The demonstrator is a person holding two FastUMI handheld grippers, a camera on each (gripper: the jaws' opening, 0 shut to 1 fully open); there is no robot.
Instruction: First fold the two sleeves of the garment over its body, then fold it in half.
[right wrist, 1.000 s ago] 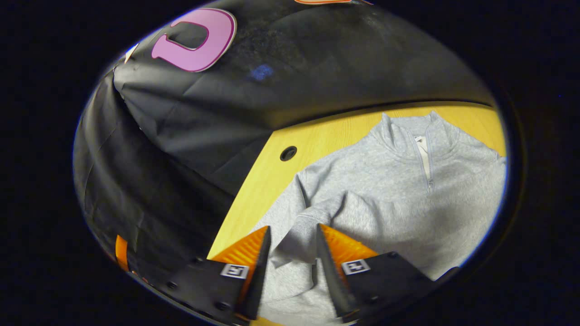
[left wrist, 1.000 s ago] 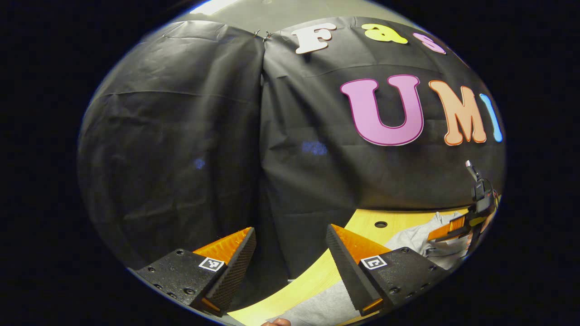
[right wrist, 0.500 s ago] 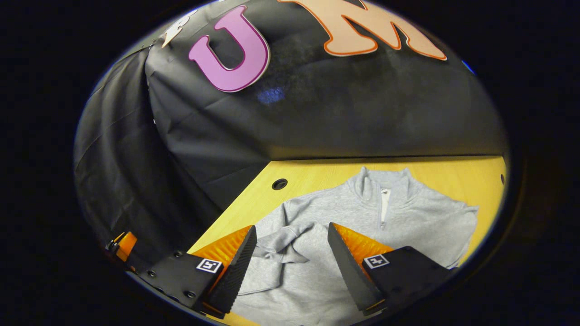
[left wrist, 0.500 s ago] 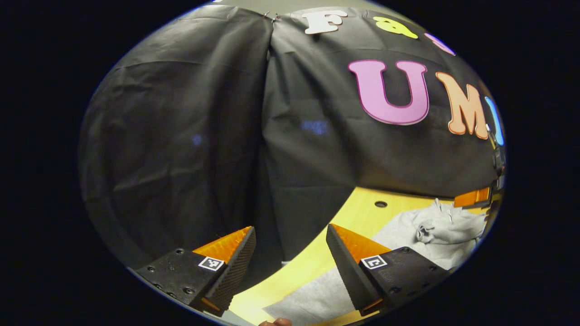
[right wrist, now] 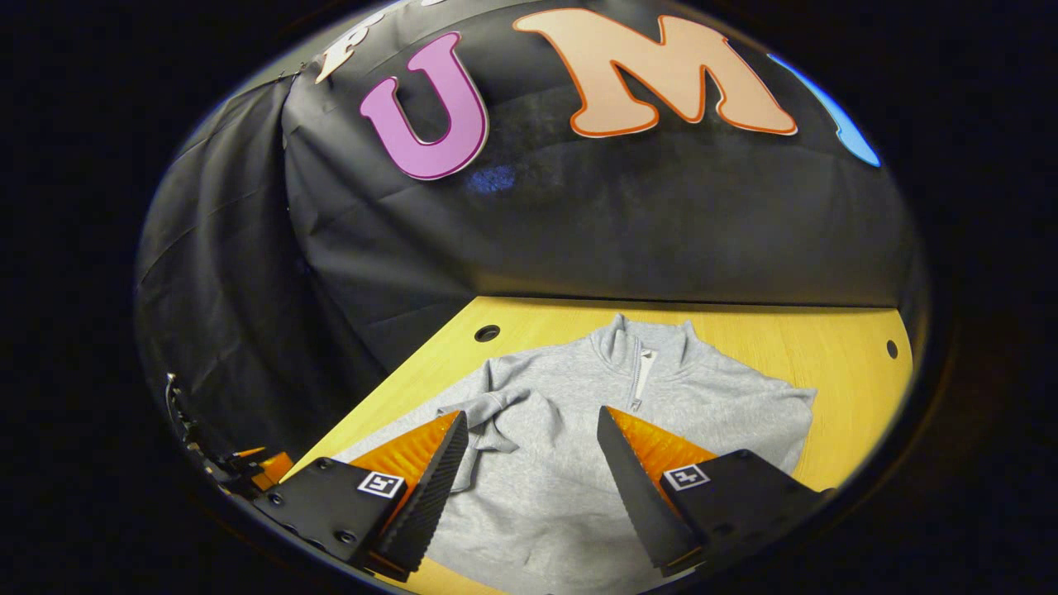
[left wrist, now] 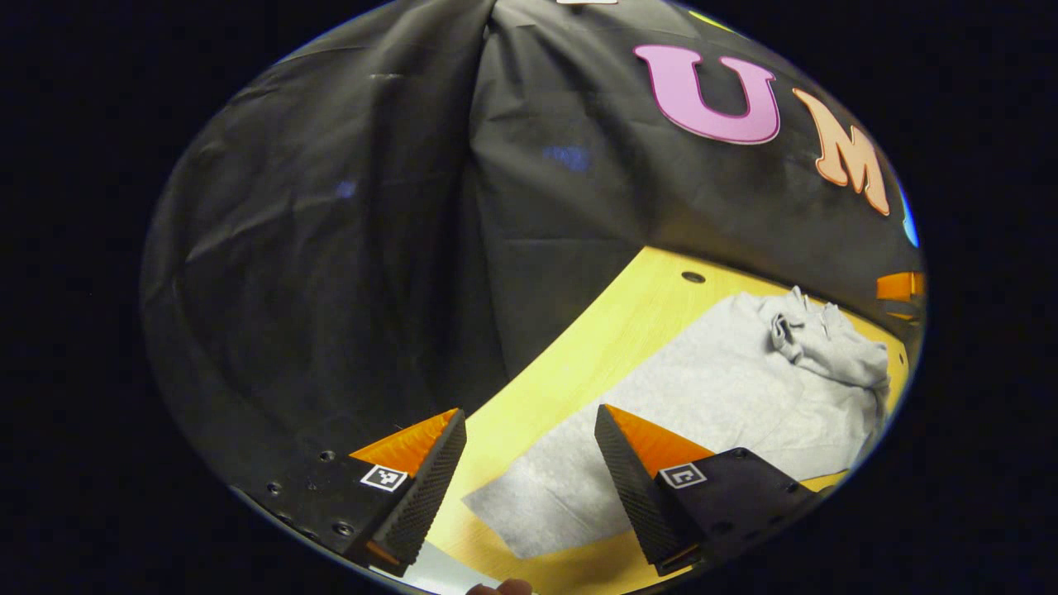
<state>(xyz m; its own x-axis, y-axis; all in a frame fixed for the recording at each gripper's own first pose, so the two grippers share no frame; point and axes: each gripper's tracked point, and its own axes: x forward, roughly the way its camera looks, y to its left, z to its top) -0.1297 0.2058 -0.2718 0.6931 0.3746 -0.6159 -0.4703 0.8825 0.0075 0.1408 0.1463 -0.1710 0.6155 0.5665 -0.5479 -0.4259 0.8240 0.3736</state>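
A grey zip-neck sweatshirt (right wrist: pixel 711 397) lies face up on the yellow wooden table (right wrist: pixel 826 330), collar toward the booth wall. One sleeve (right wrist: pixel 496 409) is folded over the chest, its cuff bunched up. My right gripper (right wrist: pixel 531 417) hovers open above the garment's body, nothing between its fingers. In the left gripper view the sweatshirt (left wrist: pixel 727 388) stretches away to the right, the bunched sleeve (left wrist: pixel 793 326) at its far end. My left gripper (left wrist: pixel 529 421) is open above the near hem corner, apart from the cloth.
Round holes sit in the table near the wall (right wrist: pixel 487 333) and at the right (right wrist: pixel 890 349). The table's left edge (left wrist: pixel 529 388) runs close to the black cloth. The other gripper (left wrist: pixel 897 287) shows at the far right, and the left one (right wrist: pixel 248 471) at lower left.
My right gripper has let go of the sleeve, opened wide and drawn back from it. The left gripper has tipped downward, so more of the garment and table shows.
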